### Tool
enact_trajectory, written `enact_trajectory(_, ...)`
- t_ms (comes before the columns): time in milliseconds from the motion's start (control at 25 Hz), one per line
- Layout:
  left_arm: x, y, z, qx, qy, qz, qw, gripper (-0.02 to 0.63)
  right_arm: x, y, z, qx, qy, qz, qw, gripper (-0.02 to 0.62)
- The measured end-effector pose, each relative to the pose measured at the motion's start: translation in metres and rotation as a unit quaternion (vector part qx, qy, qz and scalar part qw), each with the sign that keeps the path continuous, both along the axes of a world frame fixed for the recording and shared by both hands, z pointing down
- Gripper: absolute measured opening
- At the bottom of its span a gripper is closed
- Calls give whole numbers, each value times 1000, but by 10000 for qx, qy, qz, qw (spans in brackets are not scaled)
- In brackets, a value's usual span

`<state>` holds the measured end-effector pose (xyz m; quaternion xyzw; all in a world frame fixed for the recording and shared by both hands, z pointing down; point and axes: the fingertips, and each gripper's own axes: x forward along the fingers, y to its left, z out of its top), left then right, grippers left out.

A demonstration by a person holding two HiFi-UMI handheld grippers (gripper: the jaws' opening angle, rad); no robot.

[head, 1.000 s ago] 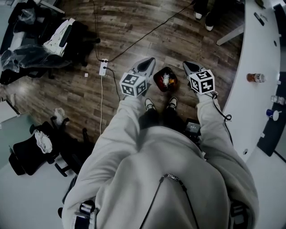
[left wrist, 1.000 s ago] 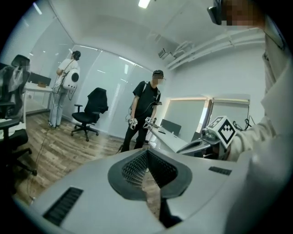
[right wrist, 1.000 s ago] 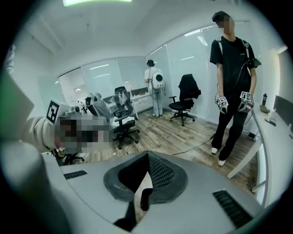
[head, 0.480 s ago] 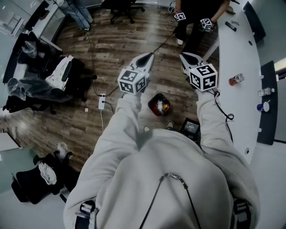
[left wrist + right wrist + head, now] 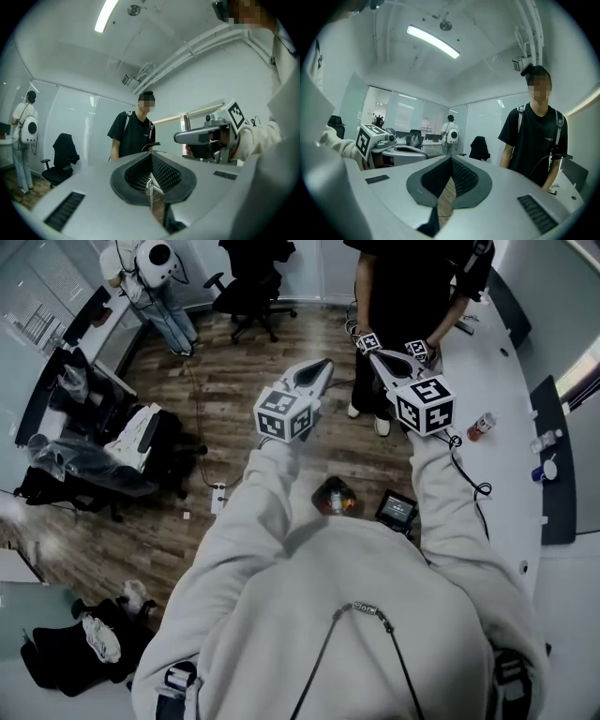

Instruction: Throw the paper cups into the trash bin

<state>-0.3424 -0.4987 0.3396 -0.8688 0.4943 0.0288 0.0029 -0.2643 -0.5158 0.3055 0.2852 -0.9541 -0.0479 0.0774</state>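
The trash bin, dark red with litter inside, stands on the wooden floor just in front of my body, and my chest hides part of it. Both grippers are held up at chest height, beyond and above the bin. My left gripper is shut and holds nothing; in its own view the jaws meet. The right gripper is also shut and empty, and the left gripper view shows it from the side. I see no paper cup in either gripper.
A person in black stands close ahead, holding two more grippers. A curved white table on the right carries a bottle and small containers. A tablet lies on the floor beside the bin. Chairs with bags stand at left.
The view has lifted from the floor towards the room. The bin has slid from between the grippers to below them, near my body. The person in black has come into view.
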Motion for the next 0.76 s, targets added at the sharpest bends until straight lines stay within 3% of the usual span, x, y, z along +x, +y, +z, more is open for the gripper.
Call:
enact_trajectory(120, -2, 2, -12, 69, 202, 49, 9998, 2, 1, 3, -10, 80, -6, -14, 10000, 18)
enact_trajectory(400, 8, 10, -25, 181, 21, 84, 9998, 2, 8, 9, -10, -24, -84, -38, 10000, 18)
enact_trajectory(760, -5, 19, -15, 31, 169, 12, 9999, 2, 4, 16, -11, -45, -46, -85, 9999, 18)
